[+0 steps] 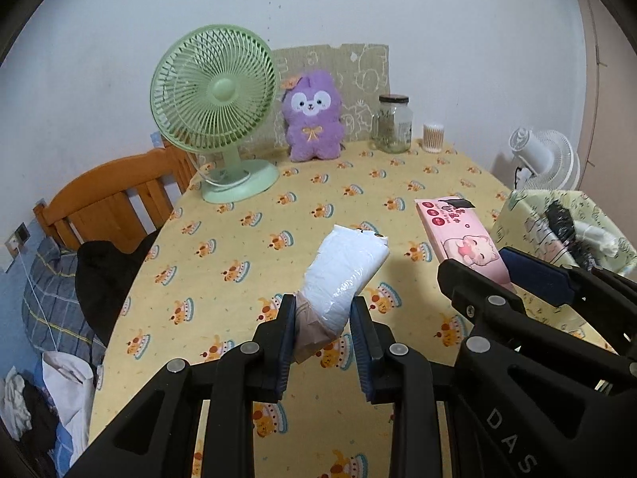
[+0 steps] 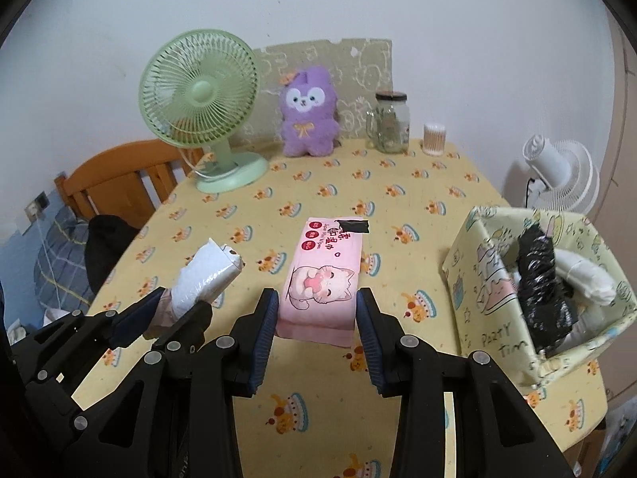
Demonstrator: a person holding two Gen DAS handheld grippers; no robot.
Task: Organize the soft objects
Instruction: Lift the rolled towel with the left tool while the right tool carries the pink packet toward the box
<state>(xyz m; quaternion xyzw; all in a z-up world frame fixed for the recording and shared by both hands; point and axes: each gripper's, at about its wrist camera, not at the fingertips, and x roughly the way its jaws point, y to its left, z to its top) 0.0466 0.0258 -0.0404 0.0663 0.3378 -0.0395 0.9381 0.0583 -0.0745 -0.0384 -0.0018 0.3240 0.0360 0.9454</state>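
The left gripper [image 1: 323, 320] is closed tight on the near end of a white soft pack [image 1: 345, 275] and holds it in the air above the bench [image 1: 247, 239]. The long axis of the pack points away from the gripper and a little upward. The right gripper [image 2: 316, 318] is partly open, and its jaws stand on both sides of the near end of a pink wipes pack [image 2: 322, 283]. The pads seem to press its sides, so I judge it is gripped. Its long axis runs straight away from the gripper.

The fabric basket [image 2: 473, 263] stands on the right side of the bench and already contains a black bag [image 2: 537, 279] and a white roll [image 2: 589, 283]. It lies to the right of both grippers, and the right gripper is nearer to it. So I think the pink pack should go in first, while the left one must cross over.
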